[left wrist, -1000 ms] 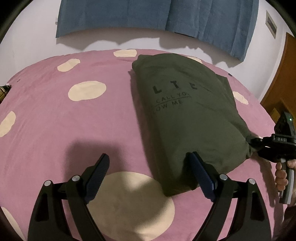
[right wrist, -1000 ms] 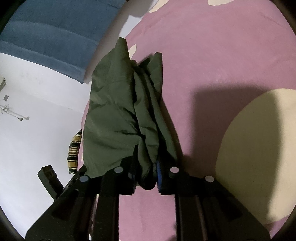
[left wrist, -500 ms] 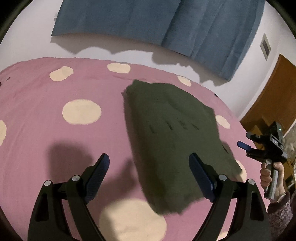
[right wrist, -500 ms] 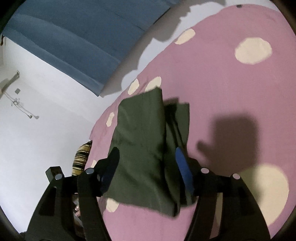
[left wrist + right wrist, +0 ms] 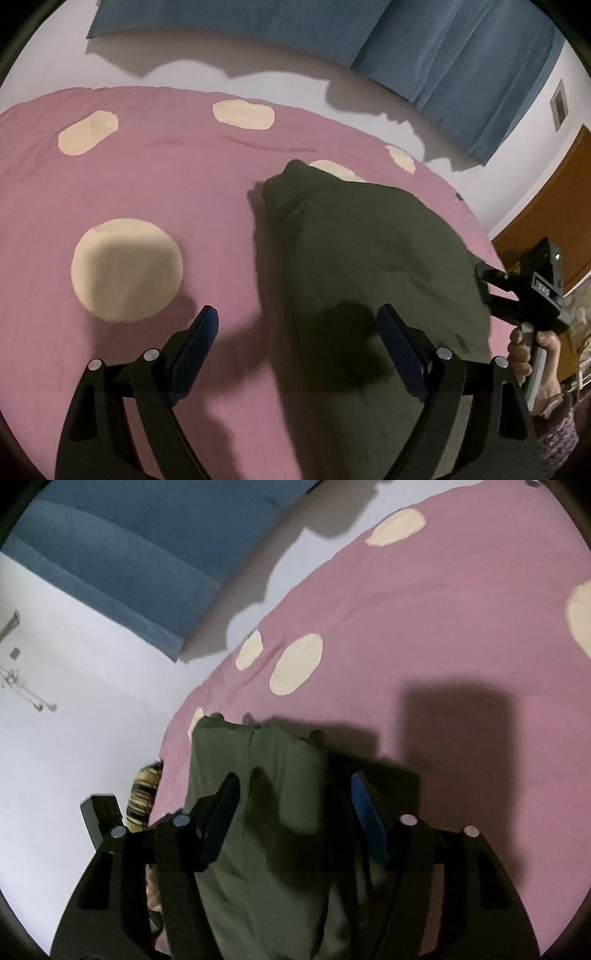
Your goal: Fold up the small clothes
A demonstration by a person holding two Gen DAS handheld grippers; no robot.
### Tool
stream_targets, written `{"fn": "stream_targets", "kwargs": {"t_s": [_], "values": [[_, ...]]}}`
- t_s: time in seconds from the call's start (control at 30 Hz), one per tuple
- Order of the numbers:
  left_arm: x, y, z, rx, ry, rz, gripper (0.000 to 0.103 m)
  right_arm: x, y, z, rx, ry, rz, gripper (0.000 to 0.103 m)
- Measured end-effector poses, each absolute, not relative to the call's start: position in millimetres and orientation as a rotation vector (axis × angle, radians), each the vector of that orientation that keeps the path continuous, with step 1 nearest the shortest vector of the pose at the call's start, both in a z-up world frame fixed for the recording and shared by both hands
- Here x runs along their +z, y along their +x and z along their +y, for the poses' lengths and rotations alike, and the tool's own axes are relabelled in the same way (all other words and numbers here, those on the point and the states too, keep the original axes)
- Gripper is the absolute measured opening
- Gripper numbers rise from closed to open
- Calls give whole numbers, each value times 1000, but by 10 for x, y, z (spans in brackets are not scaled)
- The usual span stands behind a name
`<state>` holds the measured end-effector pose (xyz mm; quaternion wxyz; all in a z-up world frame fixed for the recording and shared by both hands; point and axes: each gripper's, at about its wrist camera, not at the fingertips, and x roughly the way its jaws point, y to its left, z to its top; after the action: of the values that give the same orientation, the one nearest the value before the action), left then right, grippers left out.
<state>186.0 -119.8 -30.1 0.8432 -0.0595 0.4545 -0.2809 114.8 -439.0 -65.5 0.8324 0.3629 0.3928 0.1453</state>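
Observation:
A dark olive-green folded garment (image 5: 373,258) lies flat on the pink bedcover with cream dots (image 5: 155,177). My left gripper (image 5: 297,332) is open and empty, hovering over the garment's near left edge. My right gripper (image 5: 293,801) is open and empty above the garment's (image 5: 269,834) right side; it also shows in the left wrist view (image 5: 487,288), at the cloth's right edge, held by a hand. The printed lettering is hidden.
A blue curtain (image 5: 406,40) hangs on the white wall behind the bed. A wooden door (image 5: 554,206) stands at the right. A striped cloth (image 5: 142,797) lies at the bed's edge in the right wrist view.
My right gripper let go of the garment's corner and opened. The garment dropped flat with its lettering hidden. Both grippers lifted, then came back down over the cloth.

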Motion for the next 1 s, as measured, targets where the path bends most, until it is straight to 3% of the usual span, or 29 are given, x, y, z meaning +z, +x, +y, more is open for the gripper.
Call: {"fn": "stream_targets", "kwargs": {"t_s": [0.03,0.1,0.27,0.7,1.0], "values": [[-303,1894,-1211,-593,-112,958,87,-647,1186,-4357,325,752,842,11],[-301,1934,-1280,-587,-72,944,87,-594,1235,-4291,329,698,846,3],[-295,2056,-1400,-580,-23,937,87,-450,1174,-4416,326,717,772,2],[-572,2216,-1625,-514,40,1002,88,-1236,1233,-4673,254,877,917,3],[-684,2203,-1638,-514,8,996,88,-1347,1198,-4750,271,943,893,2]]}}
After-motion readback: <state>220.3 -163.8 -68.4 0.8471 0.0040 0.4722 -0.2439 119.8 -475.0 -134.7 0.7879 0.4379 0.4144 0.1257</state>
